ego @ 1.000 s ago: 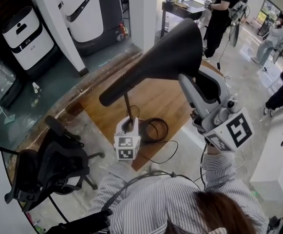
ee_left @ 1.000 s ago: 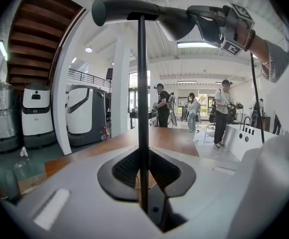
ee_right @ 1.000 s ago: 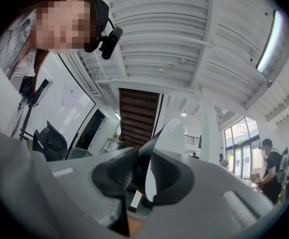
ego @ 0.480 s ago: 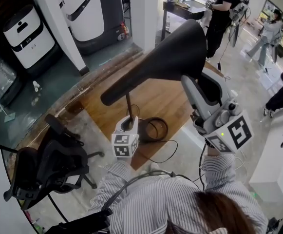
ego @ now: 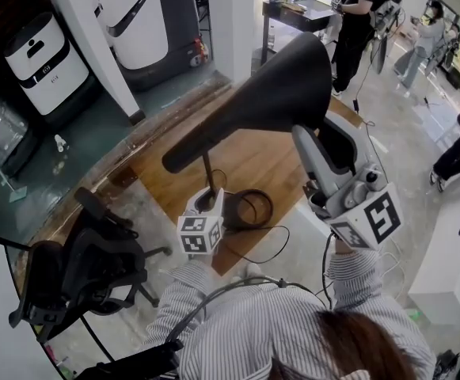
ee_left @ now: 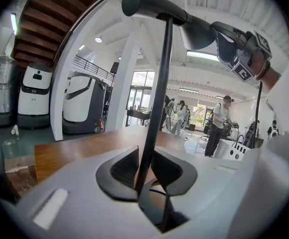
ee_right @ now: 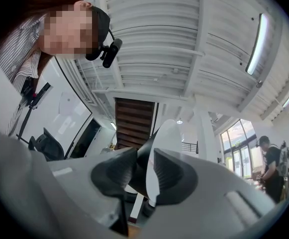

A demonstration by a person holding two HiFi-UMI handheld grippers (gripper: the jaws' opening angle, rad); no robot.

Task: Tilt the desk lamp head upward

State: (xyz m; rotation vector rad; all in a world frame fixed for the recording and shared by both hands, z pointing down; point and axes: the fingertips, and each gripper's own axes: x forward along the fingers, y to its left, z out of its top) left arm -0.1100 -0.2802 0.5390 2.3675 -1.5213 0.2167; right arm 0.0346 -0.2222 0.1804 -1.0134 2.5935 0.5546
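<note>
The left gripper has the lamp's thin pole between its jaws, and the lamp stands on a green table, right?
Not green: the head view shows the table is brown wood. The left gripper does have the pole of the desk lamp between its jaws, which have just been opening.

The lamp head (ego: pixel 269 93) is matt black outside, smooth like moulded plastic; its lining (ee_right: pixel 161 143) is pale and smooth. The stem (ee_left: pixel 154 108) is a thin dark rod with a dull sheen. Under the lamp, the tabletop (ego: pixel 269 161) is warm brown wood, smooth and lightly glossy. The cable (ego: pixel 249 225) by the lamp's foot looks matt and rubbery. The sleeve (ego: pixel 190 291) is striped woven cloth.
</note>
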